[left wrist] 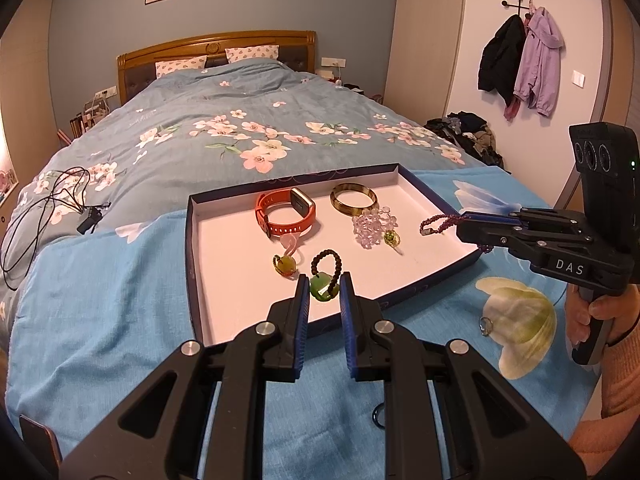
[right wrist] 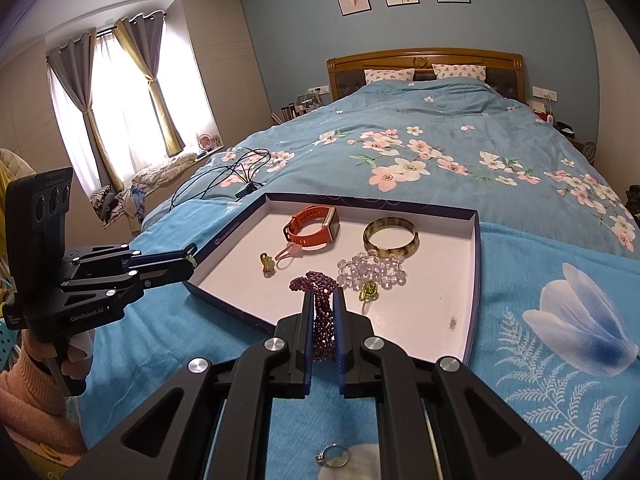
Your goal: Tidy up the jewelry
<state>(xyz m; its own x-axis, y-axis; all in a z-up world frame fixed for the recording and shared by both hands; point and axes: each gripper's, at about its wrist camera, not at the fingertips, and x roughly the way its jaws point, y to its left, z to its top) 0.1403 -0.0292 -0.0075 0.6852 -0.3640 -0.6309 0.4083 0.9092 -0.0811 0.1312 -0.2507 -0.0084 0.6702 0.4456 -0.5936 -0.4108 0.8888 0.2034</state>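
I see my left tool (left wrist: 325,280) as matt black plastic with shiny metal pivots and blue rubbery pads; the right tool (right wrist: 323,300) looks the same. The tray (left wrist: 192,240) seems to be smooth matt card, white inside. The watch (left wrist: 286,216) has a matt orange strap, the bangle (left wrist: 353,199) is glossy, and the purple bracelet (right wrist: 318,312) is beaded. The blanket (left wrist: 100,300) is soft cloth, the headboard (left wrist: 216,42) polished wood.
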